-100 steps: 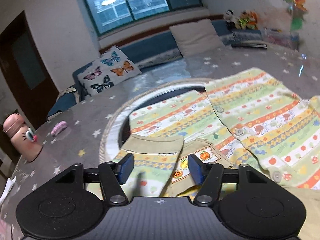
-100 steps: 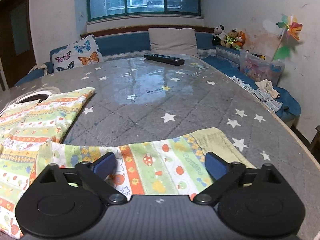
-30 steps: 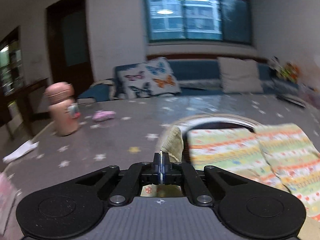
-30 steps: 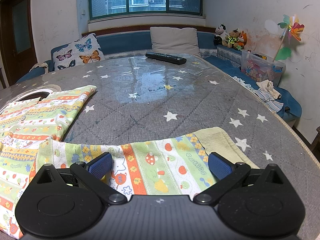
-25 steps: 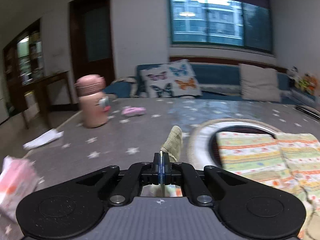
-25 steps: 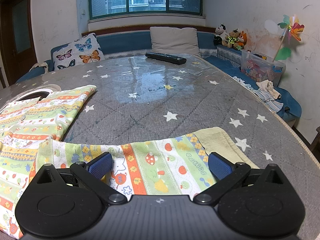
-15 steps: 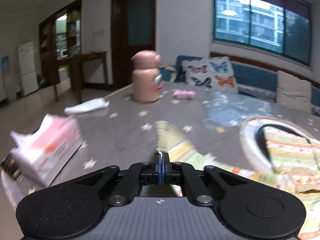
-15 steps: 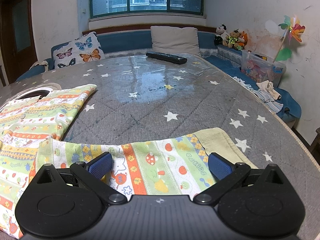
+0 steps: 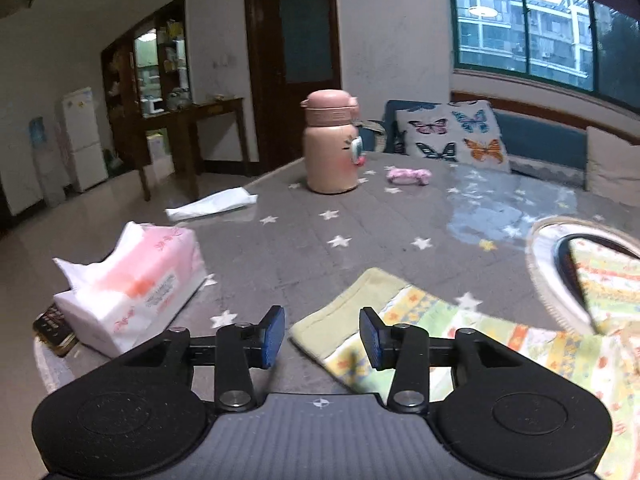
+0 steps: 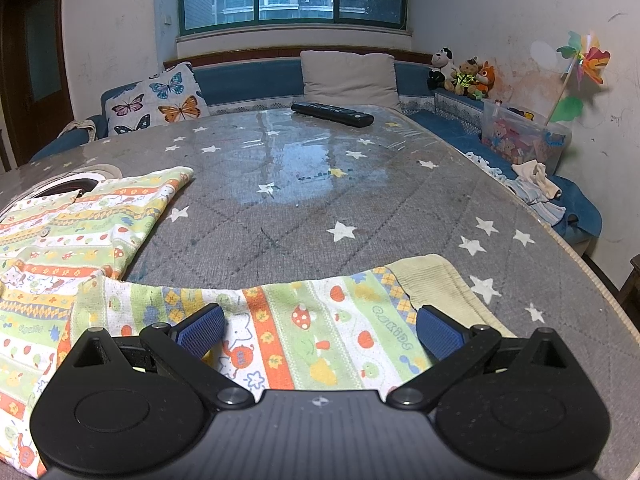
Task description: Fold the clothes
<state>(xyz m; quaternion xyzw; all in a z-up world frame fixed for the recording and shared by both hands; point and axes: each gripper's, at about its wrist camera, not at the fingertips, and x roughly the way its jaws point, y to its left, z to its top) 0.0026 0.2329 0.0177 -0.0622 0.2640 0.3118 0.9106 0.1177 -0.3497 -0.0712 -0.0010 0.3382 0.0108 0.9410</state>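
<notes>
A remote (image 9: 54,326) peeked from under the tissue pack (image 9: 132,284) at far left. The left gripper (image 9: 322,334) hung with fingers apart over the sleeve cuff (image 9: 352,304); the right gripper (image 10: 320,330), also spread, straddled the other sleeve (image 10: 320,320), the garment's near edge hidden.

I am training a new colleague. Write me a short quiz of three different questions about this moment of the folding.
1. True or false: the left gripper is shut on the pale green ribbed cuff of the striped printed garment.
2. Which object stands beside the white and pink tissue pack? A) black remote control B) pink drinking bottle C) colourful pinwheel
3. Fill in: the right gripper hovers over the garment's ____ sleeve.

Key: 1 false, it is open over the cuff. 2 none stands right beside it; the nearest is B. 3 right.
</notes>
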